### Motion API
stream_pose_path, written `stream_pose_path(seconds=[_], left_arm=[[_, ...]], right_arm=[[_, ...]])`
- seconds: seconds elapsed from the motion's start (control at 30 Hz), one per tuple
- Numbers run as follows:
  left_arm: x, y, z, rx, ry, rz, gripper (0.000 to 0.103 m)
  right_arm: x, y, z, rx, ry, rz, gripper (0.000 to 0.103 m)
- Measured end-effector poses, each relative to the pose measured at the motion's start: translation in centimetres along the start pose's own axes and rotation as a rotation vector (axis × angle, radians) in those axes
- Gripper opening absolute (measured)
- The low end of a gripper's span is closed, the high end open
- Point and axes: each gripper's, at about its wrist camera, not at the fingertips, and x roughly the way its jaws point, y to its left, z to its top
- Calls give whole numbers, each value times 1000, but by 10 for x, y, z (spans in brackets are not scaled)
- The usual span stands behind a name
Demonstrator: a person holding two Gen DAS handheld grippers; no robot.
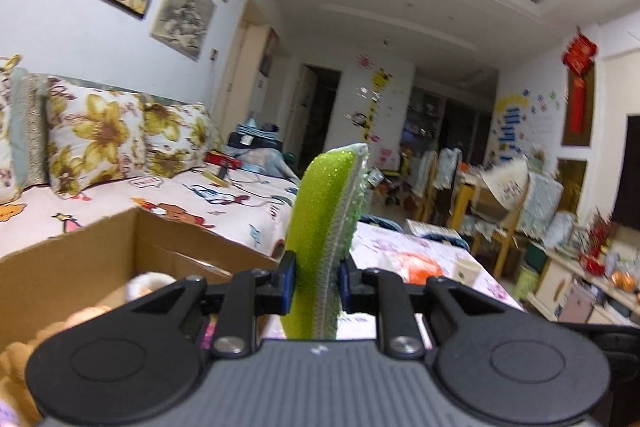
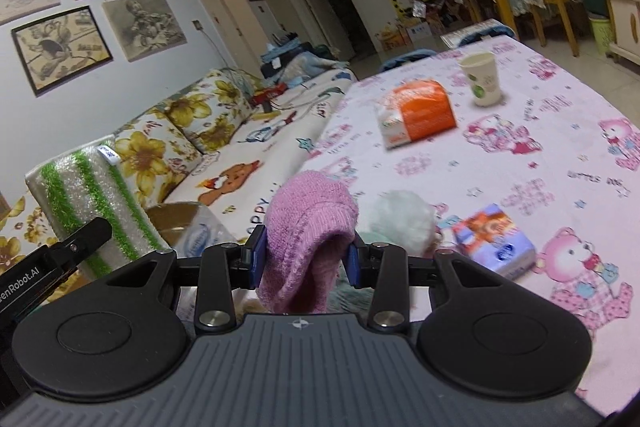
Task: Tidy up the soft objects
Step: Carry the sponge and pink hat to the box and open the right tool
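Sponge (image 1: 326, 227) pinched edge-on between left tongs (image 1: 316, 277), standing above tips; light, squashy, bends. Sock (image 2: 310, 239) clamped in right tongs (image 2: 306, 259), limp, draping; grip mid-fold. Box (image 1: 120, 259) left of left tongs.

My left gripper's body hides the green sponge's (image 1: 320, 247) lower end; beside it, the cardboard box's (image 1: 80, 259) contents blur.
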Motion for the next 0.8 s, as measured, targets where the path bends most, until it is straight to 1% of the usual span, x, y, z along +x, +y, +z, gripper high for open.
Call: stream_pose_path(seconds=[0.23,0.33,0.53,0.63,0.8], left_arm=[[-10,28,6,-83,-60,91,19],[-10,39,7,-107,-68,133,19],[-10,67,10,-198,-61,208,20],[-9,81,9,-259,-41,225,20],[-2,94,7,-298,-3,261,20]], right_arm=[[18,27,5,-22,-7,65,48],[27,41,5,-44,-3,96,48],[48,59,8,-45,14,156,48],[60,67,11,-43,12,189,48],[74,80,8,-75,23,208,49]])
